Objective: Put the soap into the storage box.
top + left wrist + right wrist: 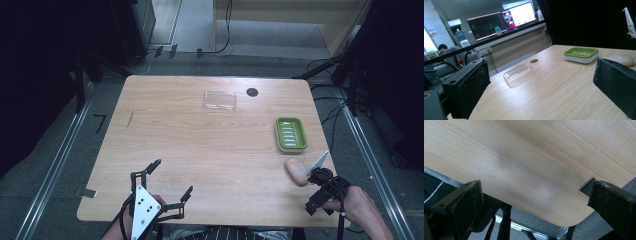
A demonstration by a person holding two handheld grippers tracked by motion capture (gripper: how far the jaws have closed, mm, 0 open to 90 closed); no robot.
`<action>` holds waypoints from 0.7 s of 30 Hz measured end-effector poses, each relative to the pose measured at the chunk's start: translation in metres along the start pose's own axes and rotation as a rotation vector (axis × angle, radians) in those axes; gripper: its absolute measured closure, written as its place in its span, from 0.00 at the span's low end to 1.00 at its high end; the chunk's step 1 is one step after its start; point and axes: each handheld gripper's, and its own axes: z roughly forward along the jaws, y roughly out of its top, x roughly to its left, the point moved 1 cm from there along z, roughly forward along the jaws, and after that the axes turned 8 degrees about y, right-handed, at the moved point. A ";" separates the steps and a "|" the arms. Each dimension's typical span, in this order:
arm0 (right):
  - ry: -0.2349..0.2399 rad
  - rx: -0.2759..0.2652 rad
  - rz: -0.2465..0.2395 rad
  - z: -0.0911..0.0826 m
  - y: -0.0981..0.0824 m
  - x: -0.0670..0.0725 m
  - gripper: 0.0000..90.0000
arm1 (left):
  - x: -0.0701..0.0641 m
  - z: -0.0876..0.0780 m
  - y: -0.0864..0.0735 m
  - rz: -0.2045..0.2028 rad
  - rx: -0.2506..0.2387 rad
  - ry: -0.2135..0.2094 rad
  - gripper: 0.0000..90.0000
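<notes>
A green soap dish (291, 134) on a white base sits on the right side of the wooden table (200, 150). Just in front of it lies a beige bar of soap (296, 171). A clear plastic lid (220, 101) rests at the far middle. My left gripper (171, 179) hovers over the near left edge, open and holding nothing; its own view looks across at the lid (519, 74), the dish (581, 53) and the soap (622, 60). My right gripper (535, 185) is open and empty, tilted down over the table's near right corner, just right of the soap.
A small dark round mark (252, 92) lies on the table right of the lid. Cables and black stands (350, 75) surround the table on the floor. In the left gripper view, monitors (504, 20) and office chairs stand beyond the table.
</notes>
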 end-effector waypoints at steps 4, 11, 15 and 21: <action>-0.011 -0.002 0.005 -0.002 0.001 0.001 0.00 | 0.000 -0.001 0.000 -0.005 -0.003 0.001 0.01; -0.025 -0.001 -0.004 -0.005 0.005 0.000 0.00 | -0.001 -0.001 0.001 0.001 -0.005 -0.002 0.01; -0.031 -0.004 -0.005 -0.007 0.007 0.000 0.00 | -0.001 -0.001 0.000 0.001 -0.003 -0.001 0.01; -0.040 -0.002 -0.008 -0.010 0.014 0.000 0.00 | -0.001 0.001 0.000 -0.001 -0.003 -0.002 0.01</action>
